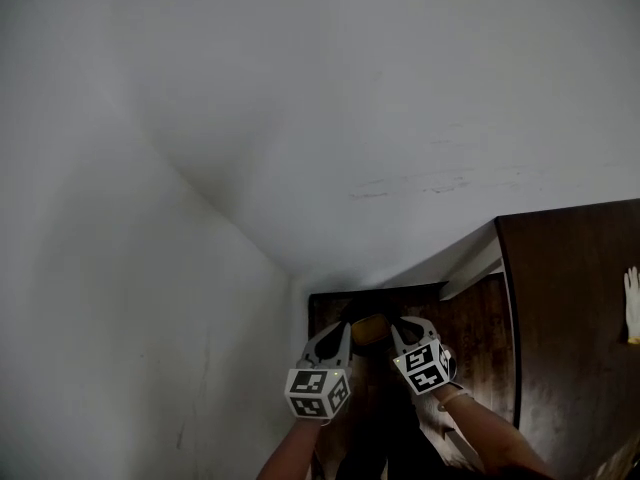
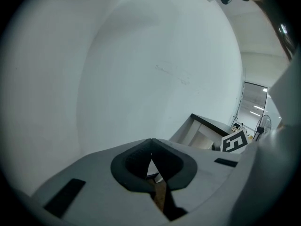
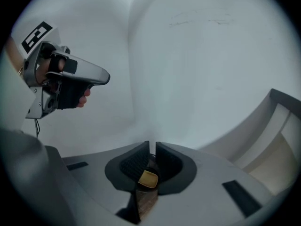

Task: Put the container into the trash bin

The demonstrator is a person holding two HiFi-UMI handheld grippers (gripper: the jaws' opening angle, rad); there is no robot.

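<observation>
Both grippers are held low in the head view, over a dark wooden surface [image 1: 480, 333] in a corner of white walls. A small yellow-brown object [image 1: 370, 330], perhaps the container, shows between them; too little of it is visible to identify it. My left gripper [image 1: 340, 328] has its pads meeting at the tips [image 2: 151, 150], with nothing between them. The jaws of my right gripper [image 1: 403, 324] stand almost together [image 3: 152, 147]; a yellow piece [image 3: 148, 178] and brown wood show below them. No trash bin is in view.
White walls [image 1: 300, 118] fill most of every view. A dark wooden panel [image 1: 575, 308] rises at the right, with a white glove-like thing [image 1: 632, 304] on it. The other hand-held gripper [image 3: 61, 79] shows at the upper left of the right gripper view.
</observation>
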